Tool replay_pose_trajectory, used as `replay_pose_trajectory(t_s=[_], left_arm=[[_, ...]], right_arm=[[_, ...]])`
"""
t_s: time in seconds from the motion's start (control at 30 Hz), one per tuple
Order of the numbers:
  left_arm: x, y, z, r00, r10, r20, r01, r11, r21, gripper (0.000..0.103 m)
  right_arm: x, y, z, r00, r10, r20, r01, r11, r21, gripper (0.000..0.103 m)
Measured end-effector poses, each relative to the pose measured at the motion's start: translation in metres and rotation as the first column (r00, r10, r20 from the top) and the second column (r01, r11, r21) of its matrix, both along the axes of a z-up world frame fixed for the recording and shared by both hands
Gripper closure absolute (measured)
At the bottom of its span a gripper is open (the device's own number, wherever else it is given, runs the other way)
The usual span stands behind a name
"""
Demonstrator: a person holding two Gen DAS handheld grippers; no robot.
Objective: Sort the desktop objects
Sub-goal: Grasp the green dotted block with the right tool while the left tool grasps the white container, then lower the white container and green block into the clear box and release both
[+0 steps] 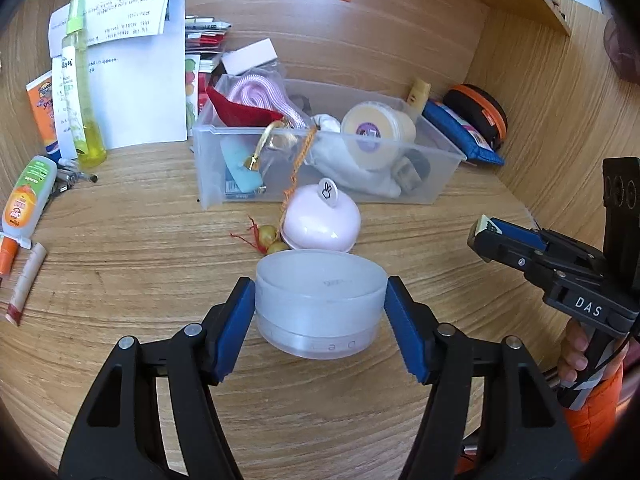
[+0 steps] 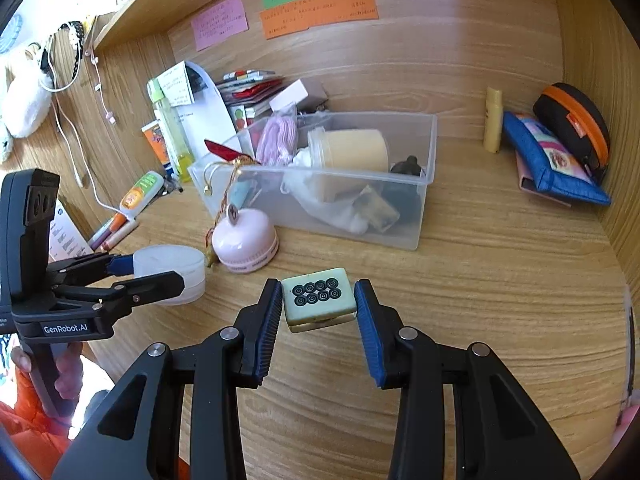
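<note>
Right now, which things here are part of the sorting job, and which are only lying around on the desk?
In the job:
- frosted round jar, between the pads of the left gripper
- mahjong tile, held in the right gripper
- clear plastic bin, already partly filled

Lying about:
- pink domed case before the bin
- blue pouch
- yellow spray bottle
- sticky notes on the back panel

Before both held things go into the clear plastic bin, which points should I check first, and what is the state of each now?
1. Left gripper grips the frosted round jar: ok, pads on both sides.
2. Right gripper grips the pale green mahjong tile with black circles: ok.
3. Free space in the clear plastic bin: not ok, crowded.
4. Pink round case before the bin blocks the way: not ok.
5. Jar lid tight: cannot tell.
</note>
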State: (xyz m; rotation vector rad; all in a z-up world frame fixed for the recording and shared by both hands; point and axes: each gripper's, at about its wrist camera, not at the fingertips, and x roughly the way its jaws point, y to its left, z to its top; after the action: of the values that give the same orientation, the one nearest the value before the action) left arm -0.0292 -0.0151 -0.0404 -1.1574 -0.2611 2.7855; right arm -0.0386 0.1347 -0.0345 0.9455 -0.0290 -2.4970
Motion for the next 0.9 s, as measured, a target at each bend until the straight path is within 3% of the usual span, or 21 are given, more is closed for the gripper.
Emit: replay_pose_trajectory(t_s=[0.5,0.9], left_arm=[[-0.02,-0.012,0.04,0.996,-0.015,-0.082,0.018,0.999,0.031,0.038],[-0.06,-0.028,0.064,0.995,-0.032,-0.099,0.036,0.998,0.042,0.038]], right_arm=[[-0.017,0.005,0.028,0.998,-0.001,-0.063,0.001,1.0,-0.001,0.069],[-0.048,0.01,0.056,0.993,-0.018,-0.115,0.019,1.0,0.007,0.069]])
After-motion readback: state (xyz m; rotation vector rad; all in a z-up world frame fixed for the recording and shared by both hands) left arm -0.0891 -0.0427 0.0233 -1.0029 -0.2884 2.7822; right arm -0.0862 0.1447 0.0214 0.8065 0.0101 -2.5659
